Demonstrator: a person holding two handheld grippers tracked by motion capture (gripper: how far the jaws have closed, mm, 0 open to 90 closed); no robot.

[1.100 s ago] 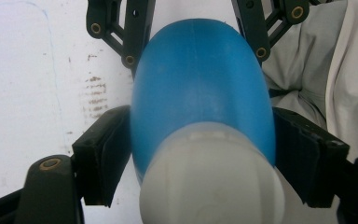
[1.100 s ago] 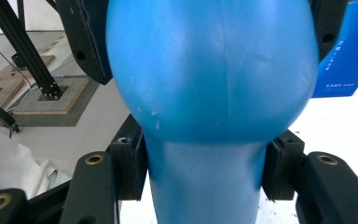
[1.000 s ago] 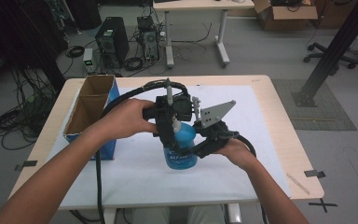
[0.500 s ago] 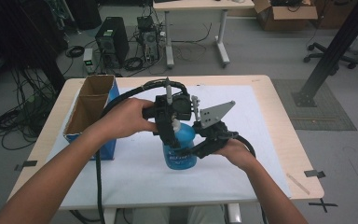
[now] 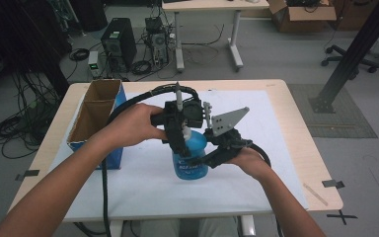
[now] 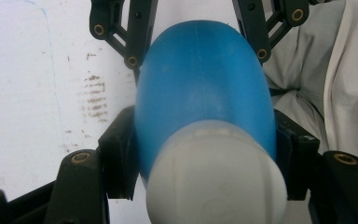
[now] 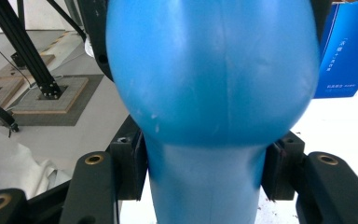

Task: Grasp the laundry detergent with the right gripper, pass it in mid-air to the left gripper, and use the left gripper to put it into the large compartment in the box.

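A blue plastic bottle [image 5: 190,160] with a white cap [image 6: 214,182] stands upright on the white sheet in the middle of the table. My left gripper [image 5: 183,140] comes down from above, and its jaws are shut on the bottle's top, the pads pressing just below the cap [image 6: 205,154]. My right gripper [image 5: 197,159] reaches in from the right at table level. It is shut on the bottle's blue body [image 7: 214,70], with a pad on each side [image 7: 205,172]. In the left gripper view the right gripper's jaw links flank the bottle farther down.
An open cardboard box [image 5: 96,116] with blue sides stands at the table's left edge, close to my left forearm. The white sheet [image 5: 276,148] covers most of the tabletop. Computers, cables and a desk are on the floor beyond the far edge.
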